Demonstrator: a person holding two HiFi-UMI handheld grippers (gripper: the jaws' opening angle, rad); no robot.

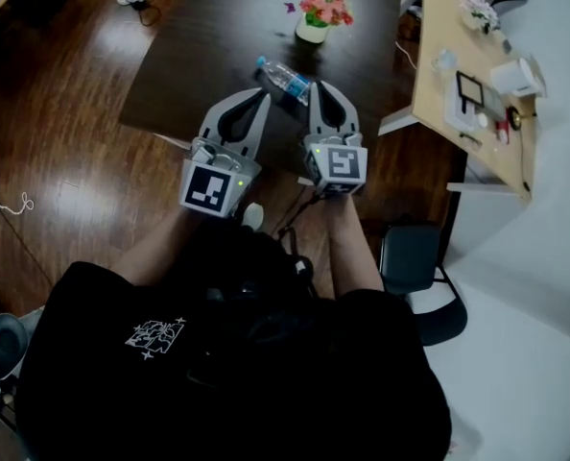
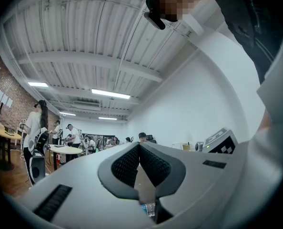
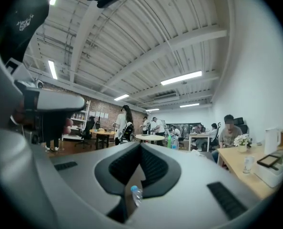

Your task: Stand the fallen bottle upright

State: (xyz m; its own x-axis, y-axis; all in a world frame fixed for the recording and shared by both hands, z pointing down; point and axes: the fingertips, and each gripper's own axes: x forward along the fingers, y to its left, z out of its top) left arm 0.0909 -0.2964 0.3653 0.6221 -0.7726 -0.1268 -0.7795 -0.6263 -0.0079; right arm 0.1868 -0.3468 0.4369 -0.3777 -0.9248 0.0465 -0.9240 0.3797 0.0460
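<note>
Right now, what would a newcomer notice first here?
A clear plastic bottle with a blue cap lies on its side on the dark wooden table. The left gripper and right gripper point toward it, jaws together, and a white pot of pink flowers stands beyond it.

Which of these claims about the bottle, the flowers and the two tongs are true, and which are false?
1. The bottle lies on its side on the dark table. True.
2. The left tongs grip the bottle. False: they are shut with nothing between them.
3. A pot of pink flowers stands on the table beyond the bottle. True.
4. The right tongs gape wide open. False: they are shut.
</note>
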